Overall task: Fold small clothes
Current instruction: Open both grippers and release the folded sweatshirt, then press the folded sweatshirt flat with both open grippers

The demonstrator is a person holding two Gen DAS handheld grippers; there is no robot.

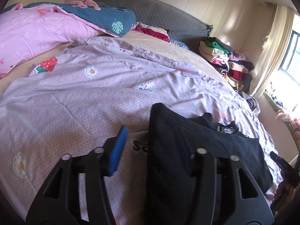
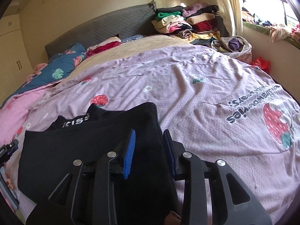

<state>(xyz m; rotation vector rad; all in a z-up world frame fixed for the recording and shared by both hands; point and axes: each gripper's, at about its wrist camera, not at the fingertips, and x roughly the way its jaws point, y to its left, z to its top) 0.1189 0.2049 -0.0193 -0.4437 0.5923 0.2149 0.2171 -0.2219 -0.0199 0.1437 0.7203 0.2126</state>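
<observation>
A small black garment with a white-lettered waistband lies on the lilac strawberry-print quilt. My left gripper is open, its jaws wide apart, with the garment's left edge draped over its right finger; the blue pad of the left finger is bare. In the right wrist view the garment lies at lower left. My right gripper is open, and the garment's right edge runs between the two blue pads.
A pink duvet and a blue leaf-print one are heaped at the bed's head by the grey headboard. Stacks of folded clothes stand at the far corner by the curtain and window.
</observation>
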